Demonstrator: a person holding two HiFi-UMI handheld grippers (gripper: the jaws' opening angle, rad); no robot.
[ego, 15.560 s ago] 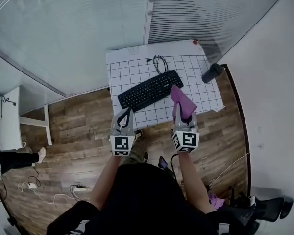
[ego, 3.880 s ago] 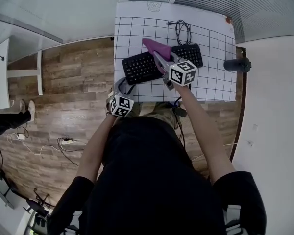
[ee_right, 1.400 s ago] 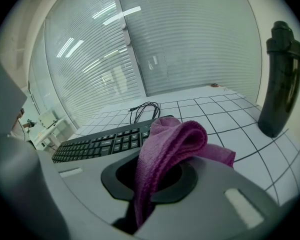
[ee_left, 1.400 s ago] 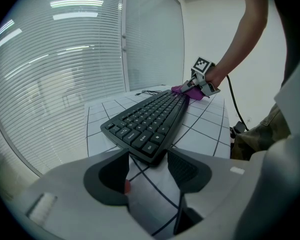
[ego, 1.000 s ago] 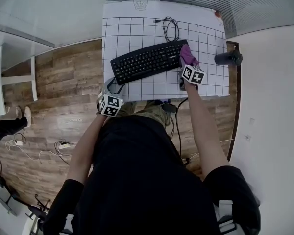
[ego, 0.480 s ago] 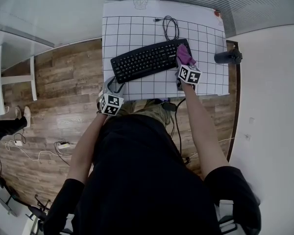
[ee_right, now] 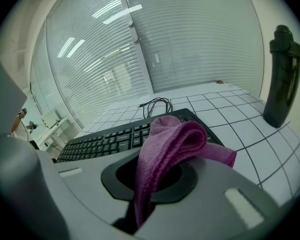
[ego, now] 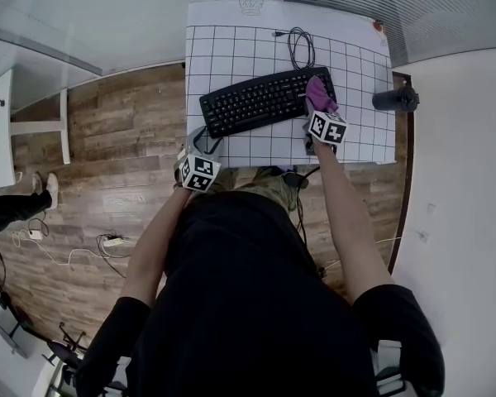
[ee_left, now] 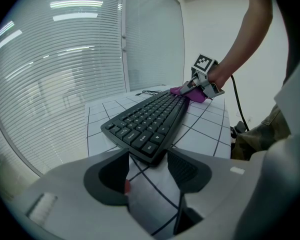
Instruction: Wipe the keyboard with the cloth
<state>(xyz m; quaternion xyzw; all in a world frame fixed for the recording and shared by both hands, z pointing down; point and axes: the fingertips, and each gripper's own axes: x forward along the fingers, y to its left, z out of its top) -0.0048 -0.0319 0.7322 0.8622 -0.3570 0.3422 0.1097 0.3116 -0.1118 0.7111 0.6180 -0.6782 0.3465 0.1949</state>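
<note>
A black keyboard (ego: 256, 102) lies aslant on the white gridded table (ego: 231, 52). My right gripper (ego: 316, 110) is shut on a purple cloth (ego: 319, 92), which rests on the keyboard's right end. In the right gripper view the cloth (ee_right: 172, 141) bulges up between the jaws of the right gripper (ee_right: 150, 184), with the keyboard (ee_right: 107, 141) stretching left behind it. My left gripper (ego: 205, 145) hangs open at the table's front edge, just off the keyboard's left end. In the left gripper view the left gripper (ee_left: 149, 166) holds nothing, and the keyboard (ee_left: 150, 121) begins right beyond its fingertips.
A dark bottle (ego: 394, 99) stands at the table's right edge, tall at the right (ee_right: 285, 79) in the right gripper view. The keyboard's coiled cable (ego: 300, 48) lies behind it. Wooden floor surrounds the table, and a glass wall with blinds stands beyond.
The right gripper has shifted a little with the cloth over the keyboard's right end. The left gripper has stayed at the table's front edge.
</note>
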